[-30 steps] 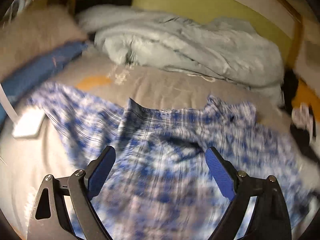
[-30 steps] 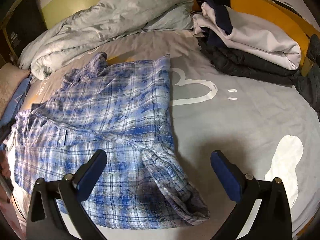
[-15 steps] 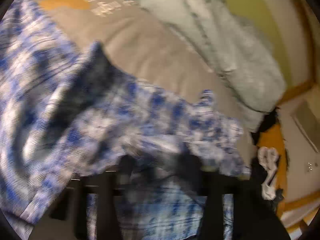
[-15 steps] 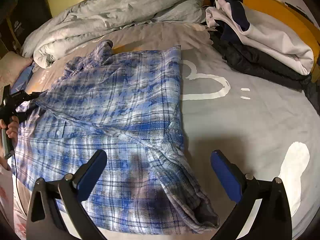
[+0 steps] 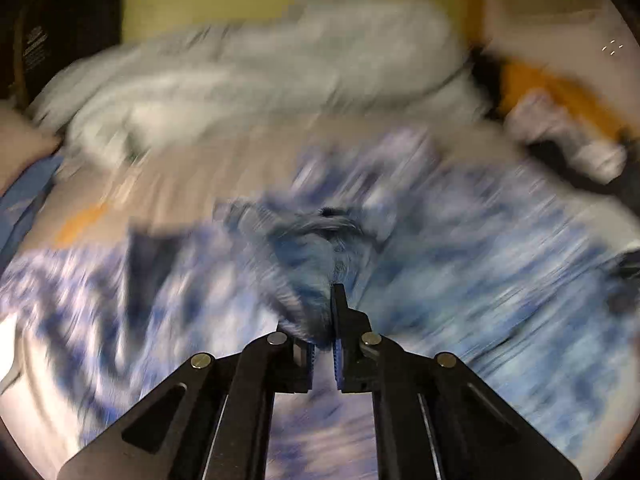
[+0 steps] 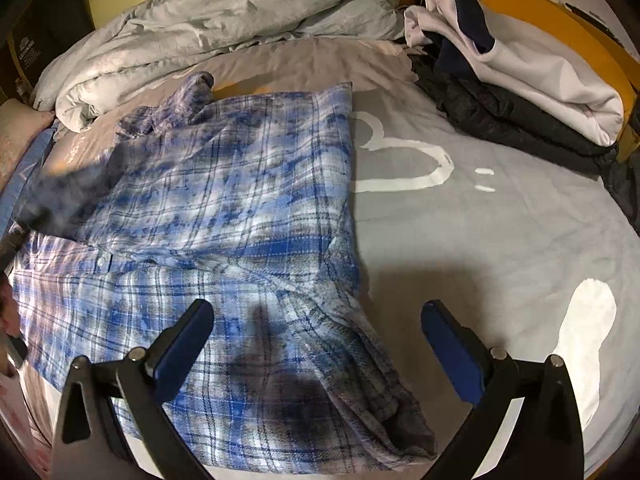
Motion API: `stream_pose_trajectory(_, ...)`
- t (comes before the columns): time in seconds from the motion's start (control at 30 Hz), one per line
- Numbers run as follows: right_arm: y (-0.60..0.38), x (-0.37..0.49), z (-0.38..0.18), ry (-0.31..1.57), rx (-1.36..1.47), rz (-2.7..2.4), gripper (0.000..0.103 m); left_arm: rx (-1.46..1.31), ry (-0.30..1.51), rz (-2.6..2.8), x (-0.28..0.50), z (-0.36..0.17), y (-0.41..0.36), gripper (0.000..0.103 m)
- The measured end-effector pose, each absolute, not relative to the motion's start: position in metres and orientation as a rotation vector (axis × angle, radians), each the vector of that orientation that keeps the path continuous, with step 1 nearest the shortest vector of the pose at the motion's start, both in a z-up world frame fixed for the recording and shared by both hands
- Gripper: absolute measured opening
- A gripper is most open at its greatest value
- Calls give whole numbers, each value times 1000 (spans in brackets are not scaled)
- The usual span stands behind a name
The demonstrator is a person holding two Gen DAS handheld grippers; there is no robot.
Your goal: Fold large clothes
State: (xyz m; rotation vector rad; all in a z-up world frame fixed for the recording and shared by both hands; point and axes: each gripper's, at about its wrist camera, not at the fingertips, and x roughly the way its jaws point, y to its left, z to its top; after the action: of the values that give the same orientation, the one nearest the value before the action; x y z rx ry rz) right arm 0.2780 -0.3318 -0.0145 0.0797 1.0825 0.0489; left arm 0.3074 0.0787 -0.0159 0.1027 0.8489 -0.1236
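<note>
bed: grey sheet (image 6: 460, 232), white heart print, crumpled duvet (image 6: 224, 12) at head
shirt: plaid shirt (image 6: 224, 208) spread on bed
left gripper (image 5: 324, 320): jaws pinched on shirt fabric
right gripper (image 6: 316, 340): jaws wide, holding nothing
side: folded clothes pile (image 6: 512, 72)

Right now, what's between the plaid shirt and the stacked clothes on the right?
Right wrist view: only bare grey sheet with a white heart outline lies between the plaid shirt and the stacked clothes.

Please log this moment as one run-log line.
left gripper: shut on plaid shirt | right gripper: open, above shirt | fold: unfinished
</note>
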Motion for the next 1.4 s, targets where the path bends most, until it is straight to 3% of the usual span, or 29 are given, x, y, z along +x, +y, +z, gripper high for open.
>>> stream_pose_trajectory(0.03, -331, 278, -15, 1086, 81, 50, 103, 87, 888, -103, 309, -24, 83, 18)
stream_pose_trajectory(0.1, -330, 276, -16, 1090, 71, 51, 103, 2, 939, -104, 310, -31, 94, 54)
stream_pose_trajectory(0.2, -327, 273, -14, 1080, 44, 48, 103, -68, 873, -119, 306, -18, 104, 80)
stream_pose_trajectory(0.27, -326, 273, -13, 1072, 31, 39, 103, -144, 880, -145, 313, -12, 112, 85)
stream_pose_trajectory(0.53, -328, 276, -15, 1092, 45, 50, 103, -542, 1065, -109, 351, -55, 161, 84)
stream_pose_trajectory(0.57, -328, 276, -15, 1090, 43, 49, 103, -542, 1063, -112, 351, -57, 162, 78)
stream_pose_trajectory(0.63, -328, 277, -15, 1089, 38, 48, 103, -512, 1040, -176, 352, -55, 156, 45)
stream_pose_trajectory(0.67, -327, 277, -16, 1089, 35, 46, 103, -489, 1035, -192, 354, -53, 152, 20)
stream_pose_trajectory(0.7, -327, 278, -17, 1092, 33, 43, 103, -435, 1017, -157, 355, -49, 150, 15)
stream_pose_trajectory(0.83, -326, 279, -22, 1109, 29, 39, 103, -263, 878, -42, 360, -19, 149, 13)
stream_pose_trajectory(1.0, -324, 281, -22, 1094, -7, 20, 103, -108, 936, 110, 385, -15, 148, 8)
stream_pose_trajectory(1.17, -323, 282, -19, 1076, -37, 4, 103, -35, 1019, 191, 384, -32, 141, 14)
stream_pose_trajectory(1.23, -323, 281, -18, 1073, -32, 7, 103, -70, 1017, 224, 379, -34, 146, 34)
stream_pose_trajectory(1.27, -323, 281, -17, 1069, -30, 8, 103, -98, 1001, 230, 373, -34, 148, 56)
stream_pose_trajectory(1.3, -323, 280, -16, 1066, -28, 9, 103, -134, 977, 227, 366, -29, 154, 69)
stream_pose_trajectory(1.4, -326, 277, -11, 1048, -15, 14, 103, -210, 901, 176, 339, -11, 169, 71)
